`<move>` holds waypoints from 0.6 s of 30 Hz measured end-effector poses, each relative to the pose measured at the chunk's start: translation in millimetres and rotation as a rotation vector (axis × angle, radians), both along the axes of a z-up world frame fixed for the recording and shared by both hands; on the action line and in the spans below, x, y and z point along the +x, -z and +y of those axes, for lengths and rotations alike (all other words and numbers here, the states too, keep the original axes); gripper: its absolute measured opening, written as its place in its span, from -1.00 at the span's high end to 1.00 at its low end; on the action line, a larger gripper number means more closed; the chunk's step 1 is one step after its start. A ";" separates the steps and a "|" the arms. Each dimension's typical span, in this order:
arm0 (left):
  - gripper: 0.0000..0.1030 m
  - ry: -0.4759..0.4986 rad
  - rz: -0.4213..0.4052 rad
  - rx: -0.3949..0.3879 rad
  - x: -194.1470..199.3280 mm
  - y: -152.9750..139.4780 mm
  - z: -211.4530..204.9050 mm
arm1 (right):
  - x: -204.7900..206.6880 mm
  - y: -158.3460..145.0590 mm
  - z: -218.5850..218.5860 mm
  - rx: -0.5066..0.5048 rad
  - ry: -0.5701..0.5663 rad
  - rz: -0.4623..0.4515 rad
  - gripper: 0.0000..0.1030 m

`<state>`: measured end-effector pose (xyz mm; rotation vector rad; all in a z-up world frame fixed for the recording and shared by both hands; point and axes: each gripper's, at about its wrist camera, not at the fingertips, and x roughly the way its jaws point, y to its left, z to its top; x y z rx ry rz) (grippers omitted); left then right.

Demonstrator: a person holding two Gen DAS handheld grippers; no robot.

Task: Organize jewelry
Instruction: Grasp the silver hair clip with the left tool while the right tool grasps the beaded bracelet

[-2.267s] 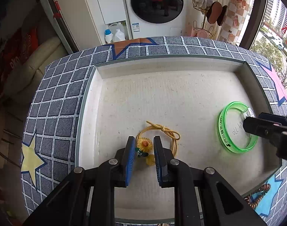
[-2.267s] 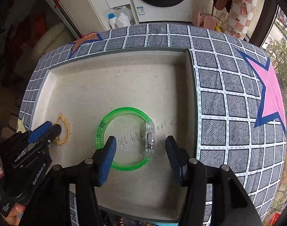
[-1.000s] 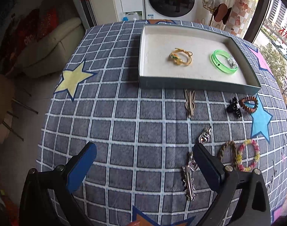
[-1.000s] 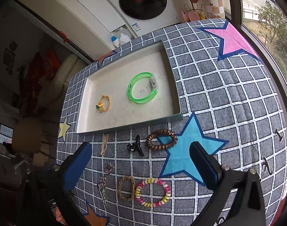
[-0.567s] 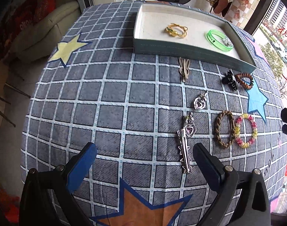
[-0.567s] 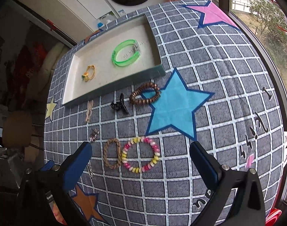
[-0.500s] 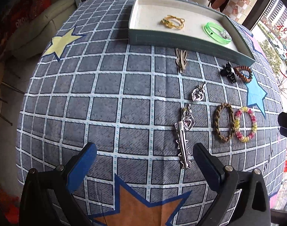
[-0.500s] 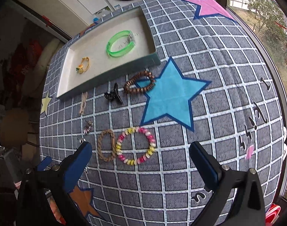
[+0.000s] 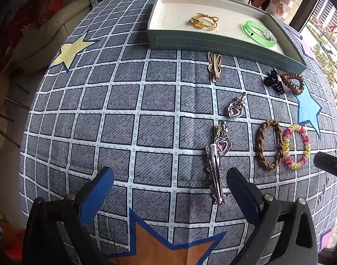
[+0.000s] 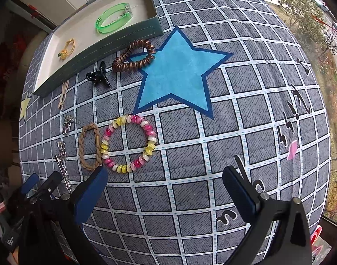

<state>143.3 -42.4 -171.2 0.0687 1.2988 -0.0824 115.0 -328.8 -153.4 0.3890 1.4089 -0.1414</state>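
Both tools gape – left tool [image 9: 169, 186], right tool [image 10: 165, 183]

Both tools pulled back from the tray [image 9: 223, 44], left tool [image 9: 168, 190] opened wide, right tool [image 10: 166, 187] wider too

- One shallow grey-green tray [image 9: 212, 44], far side
- Two pieces inside: yellow cord hair tie [image 9: 203, 21], green plastic bangle [image 9: 259, 34]
- Four hair clips on cloth: beige rabbit-ear clip [image 9: 214, 66], black claw clip [image 9: 274, 81], silver heart clip [image 9: 235, 109], long silver star clip [image 9: 217, 165]
- Three loops on cloth: brown coil tie [image 9: 292, 83], tan braided band [image 9: 269, 144], pink-yellow beaded bracelet [image 9: 296, 146]
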 end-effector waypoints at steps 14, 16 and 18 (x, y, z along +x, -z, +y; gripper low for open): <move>-0.84 0.022 0.010 0.027 7.0 14.3 -24.1 | 26.1 19.0 27.2 -0.129 -0.036 0.028 -0.66; -0.79 0.028 0.005 0.021 4.6 16.3 -23.5 | 25.8 20.8 34.4 -0.164 -0.053 0.029 -0.62; -0.68 0.041 -0.001 0.022 3.5 16.5 -26.0 | 25.7 20.9 39.4 -0.196 -0.069 0.028 -0.58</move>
